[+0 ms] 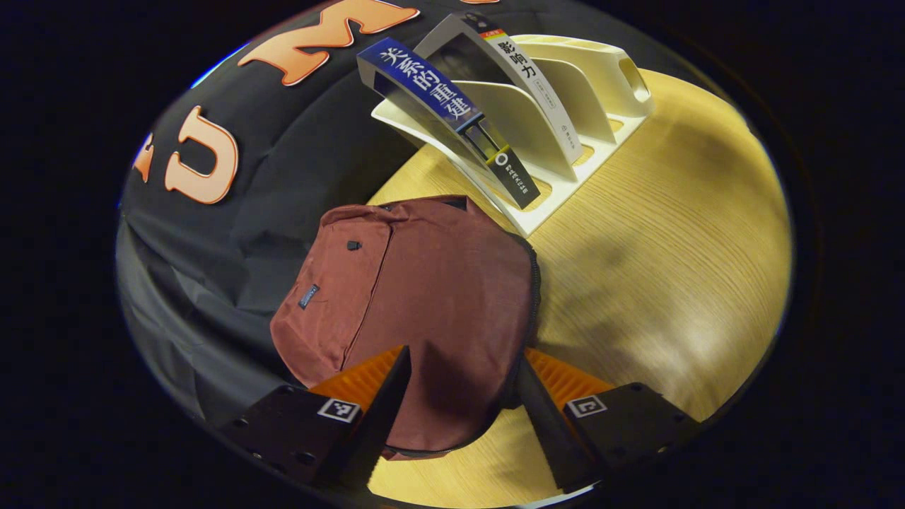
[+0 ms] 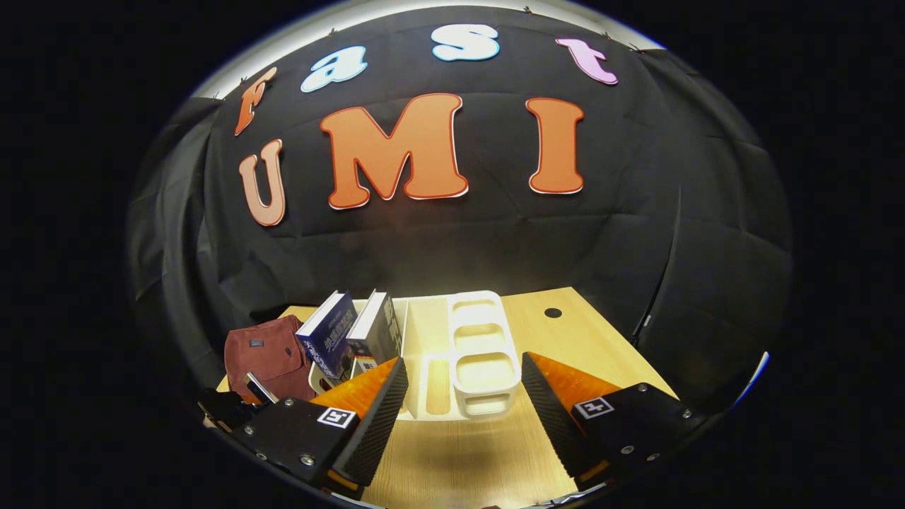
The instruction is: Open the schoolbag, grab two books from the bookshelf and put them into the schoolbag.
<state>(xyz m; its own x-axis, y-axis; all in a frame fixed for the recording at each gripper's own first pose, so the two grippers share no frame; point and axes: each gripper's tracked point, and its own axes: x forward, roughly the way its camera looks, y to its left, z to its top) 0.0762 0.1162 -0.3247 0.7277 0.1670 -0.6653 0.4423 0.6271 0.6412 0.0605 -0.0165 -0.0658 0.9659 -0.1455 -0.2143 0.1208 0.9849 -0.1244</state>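
Observation:
A maroon schoolbag (image 1: 424, 297) lies flat on the wooden table (image 1: 672, 247), its dark zip running closed along the edge that faces the rack. My left gripper (image 1: 464, 357) is open just above the bag's near end, one finger on each side of it. Behind the bag a white bookshelf rack (image 1: 565, 134) holds a blue-spined book (image 1: 438, 99) and a grey-spined book (image 1: 527, 92), both leaning. In the right gripper view, my right gripper (image 2: 463, 360) is open with nothing in it, facing the rack (image 2: 474, 339). The two books (image 2: 353, 336) and the bag (image 2: 265, 357) are to its left.
Black cloth walls close in the table on the back and both sides. A small round hole (image 2: 553, 312) sits in the tabletop at the back right. Bare wood stretches to the right of the rack and in front of it.

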